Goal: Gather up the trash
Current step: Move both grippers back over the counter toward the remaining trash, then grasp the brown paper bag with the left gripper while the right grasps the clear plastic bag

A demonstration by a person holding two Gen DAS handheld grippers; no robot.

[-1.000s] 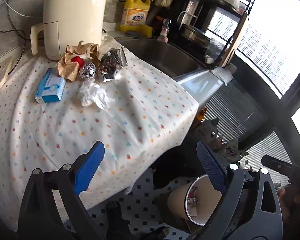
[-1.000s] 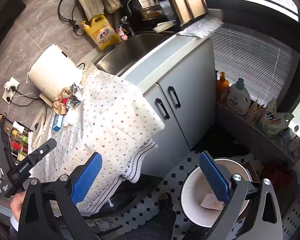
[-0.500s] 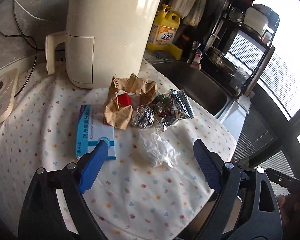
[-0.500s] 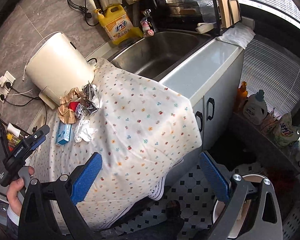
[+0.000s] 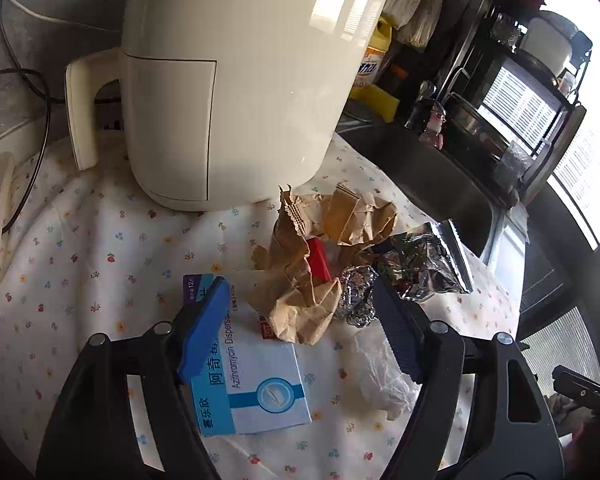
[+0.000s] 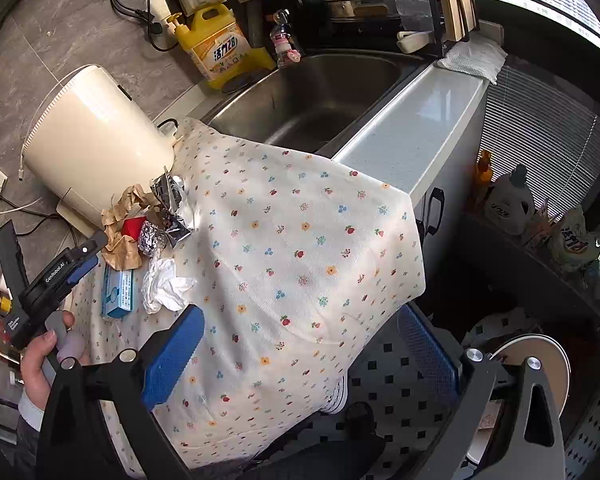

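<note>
Tongs [image 5: 296, 320] wide over brown paper [image 5: 300, 280], holding nothing. Could pinch the box [image 5: 252, 376] too (left pad touching it). Right tongs [image 6: 296, 356] wide, idle.

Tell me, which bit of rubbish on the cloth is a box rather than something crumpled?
The blue-and-white medicine box, flat with printed lettering; the brown paper, foil ball and white plastic are crumpled.

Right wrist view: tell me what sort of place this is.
Most likely a home kitchen. A steel sink is set into the counter, a yellow dish soap jug stands behind it, and a cream countertop appliance sits plugged in beside a small trash pile.
</note>
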